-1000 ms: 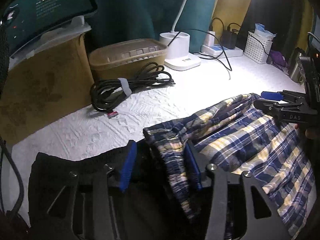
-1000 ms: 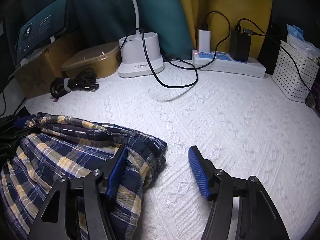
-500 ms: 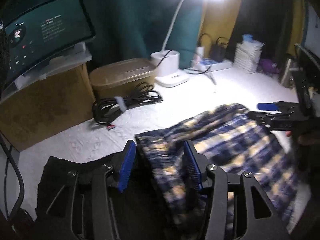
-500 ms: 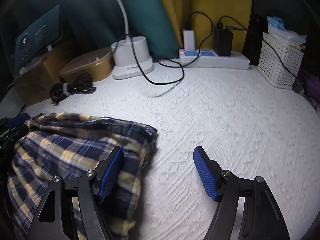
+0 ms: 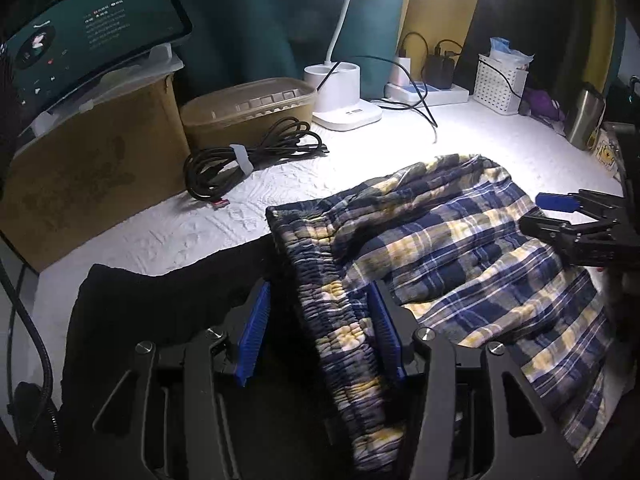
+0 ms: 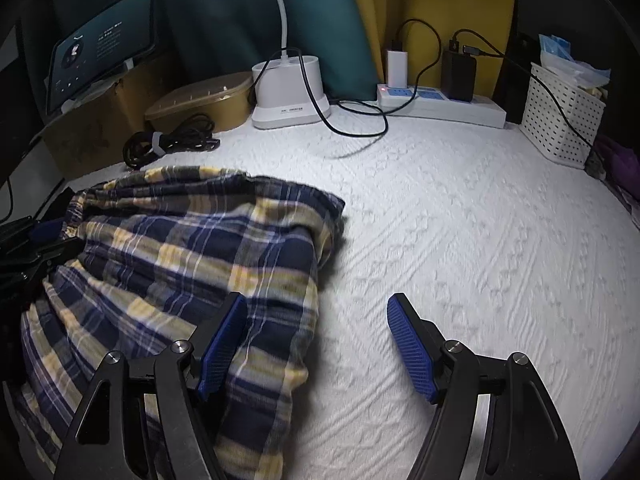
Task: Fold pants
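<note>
Navy, yellow and white plaid pants lie crumpled on the white textured cover. Their gathered waistband runs between the blue pads of my left gripper, which stands open, the pads not pressing it. The left pad hangs over a black garment beside the pants. My right gripper is open: its left finger is over the pants' right edge, its right finger over bare cover. From the left wrist view the right gripper sits at the pants' far right side.
At the back stand a coiled black cable, a brown lidded tub, a cardboard box with a tablet on top, a white lamp base, a power strip and a white basket. A steel cup is far right.
Both grippers have drawn back a little toward the near side, so the pants look farther off. The right gripper's jaws stand slightly wider. The pants lie much as before.
</note>
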`<control>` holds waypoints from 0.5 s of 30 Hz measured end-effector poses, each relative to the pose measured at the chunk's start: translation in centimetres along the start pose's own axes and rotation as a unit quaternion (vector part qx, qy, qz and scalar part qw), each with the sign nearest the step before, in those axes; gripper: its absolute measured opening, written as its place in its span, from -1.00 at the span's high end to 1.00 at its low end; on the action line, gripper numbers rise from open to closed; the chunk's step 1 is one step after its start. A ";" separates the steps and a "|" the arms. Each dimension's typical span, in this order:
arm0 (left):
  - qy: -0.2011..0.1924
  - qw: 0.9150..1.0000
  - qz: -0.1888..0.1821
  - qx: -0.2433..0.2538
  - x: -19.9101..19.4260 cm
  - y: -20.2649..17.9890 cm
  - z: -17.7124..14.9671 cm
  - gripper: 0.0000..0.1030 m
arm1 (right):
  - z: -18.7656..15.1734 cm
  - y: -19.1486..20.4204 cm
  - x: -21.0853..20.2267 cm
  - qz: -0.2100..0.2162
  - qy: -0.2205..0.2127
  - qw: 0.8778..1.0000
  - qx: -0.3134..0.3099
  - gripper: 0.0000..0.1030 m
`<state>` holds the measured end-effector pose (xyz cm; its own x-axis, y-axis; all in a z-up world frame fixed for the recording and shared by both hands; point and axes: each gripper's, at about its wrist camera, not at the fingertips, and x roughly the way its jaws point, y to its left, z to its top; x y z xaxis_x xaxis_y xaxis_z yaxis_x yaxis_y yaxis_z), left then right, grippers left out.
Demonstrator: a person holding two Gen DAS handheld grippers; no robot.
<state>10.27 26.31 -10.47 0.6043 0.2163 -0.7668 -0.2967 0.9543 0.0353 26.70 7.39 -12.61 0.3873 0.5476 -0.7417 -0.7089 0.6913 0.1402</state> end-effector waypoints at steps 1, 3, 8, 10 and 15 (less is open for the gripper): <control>0.000 1.000 0.003 0.001 0.0 0.0 -0.1 0.00 | -0.2 0.0 -0.1 -0.002 0.000 1.000 -0.001 -0.44; -0.006 1.000 0.009 0.003 -0.1 -0.1 -0.3 0.00 | -0.6 -0.1 -0.4 -0.004 0.001 1.000 -0.001 -0.44; -0.016 1.000 0.011 -0.007 -1.1 -0.2 -0.6 0.01 | -1.6 0.0 -1.5 -0.006 0.000 1.000 -0.002 -0.45; -0.033 0.999 -0.003 -0.011 -2.3 -0.6 -0.7 0.01 | -1.9 0.1 -1.9 -0.005 -0.001 1.000 -0.003 -0.45; -0.044 0.999 -0.033 0.001 -3.8 -2.1 -1.0 0.00 | -2.7 0.6 -2.8 -0.002 -0.001 1.000 -0.006 -0.45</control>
<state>7.85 23.27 -8.26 0.6849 0.1710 -0.7083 -0.2538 0.9672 -0.0118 23.60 5.04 -12.23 0.3908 0.5465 -0.7406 -0.7152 0.6868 0.1294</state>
